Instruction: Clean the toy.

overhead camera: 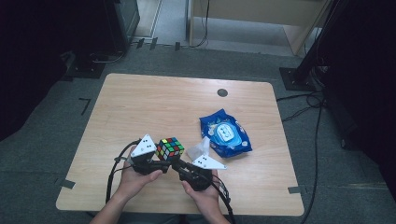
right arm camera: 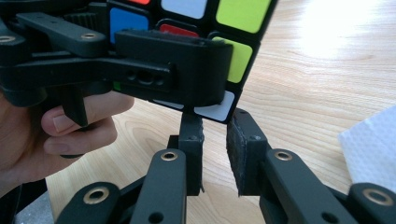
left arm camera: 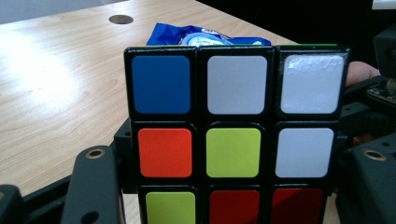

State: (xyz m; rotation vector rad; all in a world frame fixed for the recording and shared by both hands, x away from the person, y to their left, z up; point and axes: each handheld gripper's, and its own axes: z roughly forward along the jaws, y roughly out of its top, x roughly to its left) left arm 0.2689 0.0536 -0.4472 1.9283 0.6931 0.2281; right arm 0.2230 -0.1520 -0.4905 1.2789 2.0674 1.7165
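Grey carpet and dark stands surround a light wooden desk; work sits at its near edge. Puzzle cube is raised off the desk between the two hands, scrambled, with white, blue, orange, green and red stickers facing the left claw's camera. Left claw is clamped on the cube: in the left gripper view the cube stands between its black jaws, and in the right gripper view one jaw lies flat across the cube's lower layer. Judged reason: this claw serves as the vise, keeping one part fixed so another can be turned against it. Right claw comes up from below with its jaws a narrow gap apart, tips meeting the cube's bottom corner by a white sticker; whether the pads actually press on that corner, cannot tell. Judged: it is lining up to pinch a layer for a twist. Left hand has a finger curled on its trigger. Blue wipes pack lies flat to the right, well apart, with a white tissue just beside it, both apparently parked out of the way
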